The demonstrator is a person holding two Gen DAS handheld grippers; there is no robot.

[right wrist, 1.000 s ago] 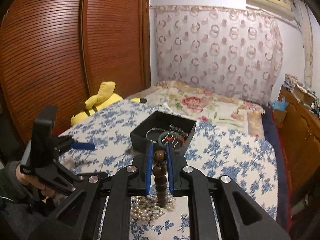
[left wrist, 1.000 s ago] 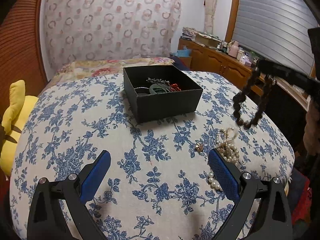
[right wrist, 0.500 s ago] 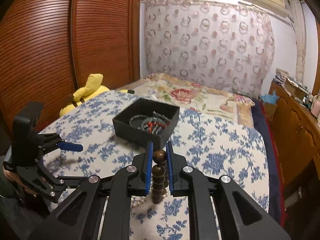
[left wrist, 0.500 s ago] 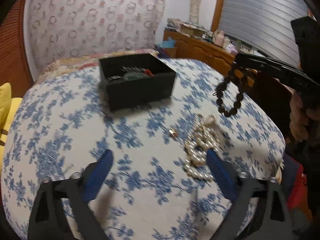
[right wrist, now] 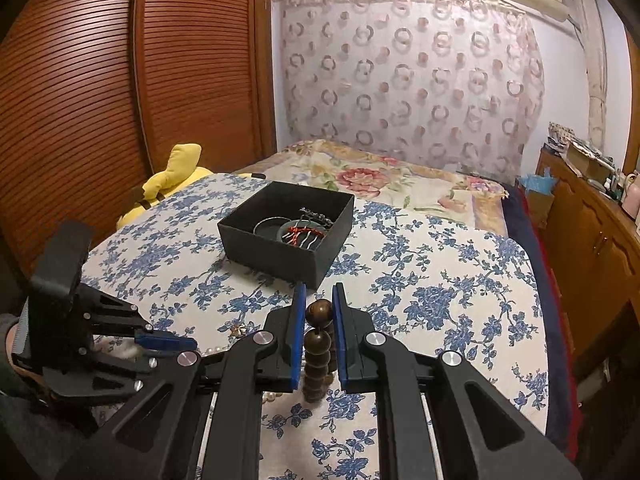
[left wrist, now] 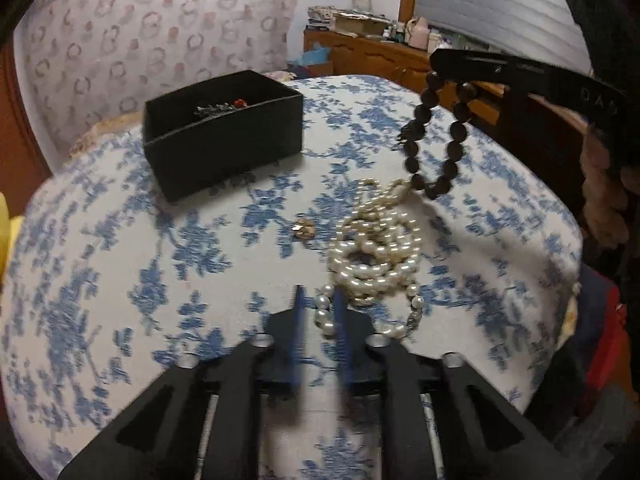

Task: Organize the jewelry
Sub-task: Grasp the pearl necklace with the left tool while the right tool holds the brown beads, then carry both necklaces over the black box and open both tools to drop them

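A pile of white pearl necklace (left wrist: pixel 376 252) lies on the blue-flowered tablecloth (left wrist: pixel 120 280). My left gripper (left wrist: pixel 320 292) is closing, and a strand of those pearls sits pinched between its blue pads. My right gripper (right wrist: pixel 319 292) is shut on a dark wooden bead bracelet (right wrist: pixel 319 314). In the left wrist view the bracelet (left wrist: pixel 424 136) hangs above the far end of the pearls. A small gold piece (left wrist: pixel 304 230) lies left of the pearls. The black box (right wrist: pixel 276 252) behind holds bangles and a red-and-silver piece.
A yellow plush toy (right wrist: pixel 176 176) sits at the table's left edge. A bed with a flowered cover (right wrist: pixel 360 176) lies beyond the table. A wooden cabinet (right wrist: pixel 592 232) with clutter on top runs along the right. A person's hand (left wrist: pixel 600 200) holds the right gripper.
My left gripper moved right and down to the pearl pile, and its jaws went from wide open to nearly together around a strand. The right gripper with the bracelet sank slightly.
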